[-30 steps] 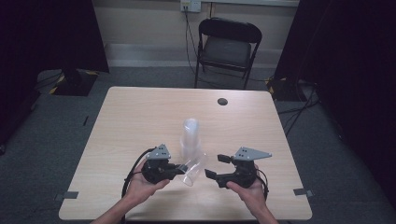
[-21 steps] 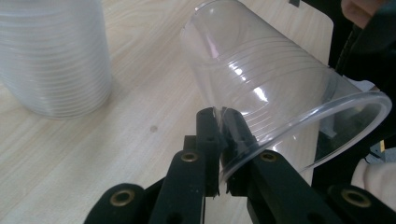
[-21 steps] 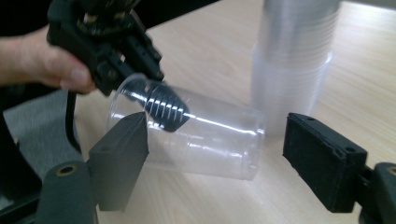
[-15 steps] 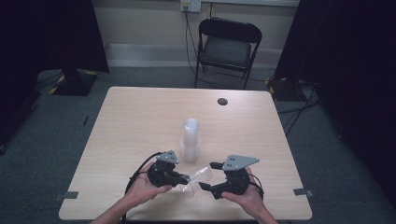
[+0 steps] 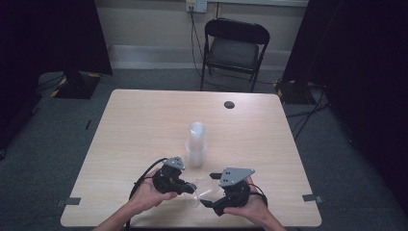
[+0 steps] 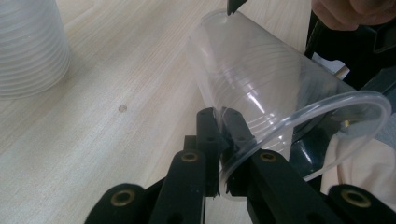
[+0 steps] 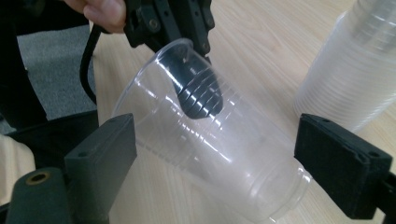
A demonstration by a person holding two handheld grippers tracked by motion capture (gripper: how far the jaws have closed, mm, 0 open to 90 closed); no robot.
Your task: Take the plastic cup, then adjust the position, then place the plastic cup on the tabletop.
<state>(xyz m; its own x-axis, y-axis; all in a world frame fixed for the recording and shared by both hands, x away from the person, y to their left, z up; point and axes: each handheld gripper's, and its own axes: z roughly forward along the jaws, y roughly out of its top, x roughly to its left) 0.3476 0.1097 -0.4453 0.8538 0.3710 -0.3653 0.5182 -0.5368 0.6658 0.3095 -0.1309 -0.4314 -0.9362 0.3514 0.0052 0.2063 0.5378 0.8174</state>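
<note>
A single clear plastic cup (image 5: 201, 186) lies tilted just above the table's near edge, between both grippers. My left gripper (image 5: 185, 186) is shut on its rim (image 6: 261, 154), with one finger (image 7: 198, 95) inside the cup and the other outside, as the left gripper view (image 6: 219, 126) shows. My right gripper (image 7: 224, 140) is open; its jaws have just been opening. Its pads (image 7: 105, 149) stand on either side of the cup's body (image 7: 210, 154), near its base, and do not press on it. In the high view the right gripper (image 5: 209, 191) faces the left one.
A tall stack of nested clear cups (image 5: 196, 144) stands upright mid-table just beyond the grippers, also the stack (image 6: 28, 46) and the stack (image 7: 355, 70). A small dark disc (image 5: 229, 104) lies near the far edge of the wooden table (image 5: 269, 139). A folding chair (image 5: 235, 48) stands behind.
The right gripper has come nearer and leftward to the cup and its jaws have spread wide around the cup. The left gripper keeps its hold on the rim, almost still.
</note>
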